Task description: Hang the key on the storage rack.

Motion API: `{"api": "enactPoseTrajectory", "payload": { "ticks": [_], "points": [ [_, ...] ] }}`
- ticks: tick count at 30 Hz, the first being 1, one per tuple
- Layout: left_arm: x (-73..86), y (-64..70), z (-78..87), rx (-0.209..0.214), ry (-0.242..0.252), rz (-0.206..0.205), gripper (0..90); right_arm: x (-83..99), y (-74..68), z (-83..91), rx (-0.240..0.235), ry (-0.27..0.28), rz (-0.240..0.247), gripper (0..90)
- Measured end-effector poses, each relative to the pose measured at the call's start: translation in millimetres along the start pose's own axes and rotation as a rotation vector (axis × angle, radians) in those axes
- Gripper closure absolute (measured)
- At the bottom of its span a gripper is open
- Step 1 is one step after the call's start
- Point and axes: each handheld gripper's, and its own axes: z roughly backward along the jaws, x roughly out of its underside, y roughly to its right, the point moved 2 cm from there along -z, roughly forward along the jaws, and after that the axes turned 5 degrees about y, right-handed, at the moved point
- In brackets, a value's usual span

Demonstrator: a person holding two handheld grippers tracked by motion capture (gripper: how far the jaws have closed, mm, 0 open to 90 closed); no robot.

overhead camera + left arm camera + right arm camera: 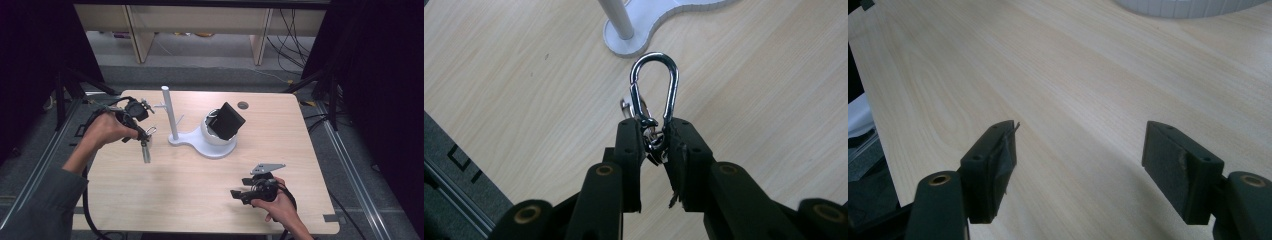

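Observation:
A silver carabiner (654, 85) sticks out past the tips of my left gripper (655, 132), which is shut on its swivel end. In the high view that gripper (144, 136) hangs over the table's left side with the carabiner (151, 131) close to the white stand's pole (170, 112), and a grey piece (146, 152) dangles below it. The stand's base (644, 25) lies just beyond the carabiner. My right gripper (240, 186) rests low near the front right edge, open, nothing between its jaws (1080, 145).
The white stand (200, 145) has short side pegs on its pole and a round bowl (212, 137) holding a tilted black box (227, 120). A round cable hole (243, 105) sits at the table's back. Dark frame legs flank both table sides.

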Motion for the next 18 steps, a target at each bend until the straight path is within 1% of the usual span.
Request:
{"api": "enactPoseTrajectory", "payload": {
  "ticks": [1,2,3,4,6,7,8,9,10,11,12,14,15,16,17,18],
  "points": [
    [-0.6,-2.5,1.6,-0.001,-0.005,0.000,75.2,0.0,0.4,0.2,0.008,0.002,-0.002,31.0],
    [-0.9,-3.2,2.3,0.001,-0.001,0.016,75.2,0.0,0.4,0.2,0.008,0.002,-0.002,31.0],
    [-2.2,-8.0,5.3,-0.001,-0.002,0.023,75.2,-0.1,0.0,0.5,0.005,0.001,-0.007,31.0],
    [-2.2,-8.0,5.3,-0.001,-0.002,0.023,75.2,-0.1,0.0,0.5,0.005,0.001,-0.007,31.0],
    [-4.0,-12.4,8.1,-0.011,-0.004,0.034,75.2,-0.1,0.5,0.3,0.003,0.001,-0.005,31.0],
    [-5.0,-14.6,9.2,-0.012,-0.008,0.027,75.2,-0.1,1.6,0.7,0.008,0.004,0.001,31.1],
    [-6.0,-15.5,10.7,-0.016,-0.007,0.036,75.2,-0.1,1.6,0.7,0.008,0.004,0.001,31.1],
    [-7.5,-17.6,12.3,-0.018,-0.004,0.028,75.2,-0.1,1.7,0.7,0.004,0.005,-0.002,31.1],
    [-8.7,-17.9,13.4,-0.015,0.001,0.041,75.2,0.0,1.7,0.0,-0.007,0.014,-0.004,31.0],
    [-10.1,-19.0,14.9,-0.017,0.004,0.041,75.1,0.4,-0.1,0.1,-0.016,0.002,-0.033,31.0],
    [-11.4,-19.7,15.7,-0.018,0.008,0.048,75.1,0.2,1.7,-0.3,-0.017,0.005,-0.017,31.0],
    [-14.0,-21.1,16.8,-0.025,0.010,0.057,75.1,0.2,1.1,-0.1,-0.017,0.003,-0.025,31.1],
    [-15.4,-22.7,17.5,-0.025,0.008,0.052,75.1,0.2,1.7,-0.3,-0.018,0.005,-0.017,31.0],
    [-16.3,-23.0,18.1,-0.023,0.006,0.059,75.1,0.2,1.7,-0.3,-0.018,0.005,-0.017,31.0],
    [-18.1,-24.3,19.4,-0.025,0.013,0.064,75.1,0.2,1.8,-0.3,-0.019,0.004,-0.017,31.0],
    [-19.2,-25.5,20.2,-0.019,0.010,0.063,75.2,0.4,0.5,0.0,-0.018,0.000,-0.034,31.0]
  ]
}}
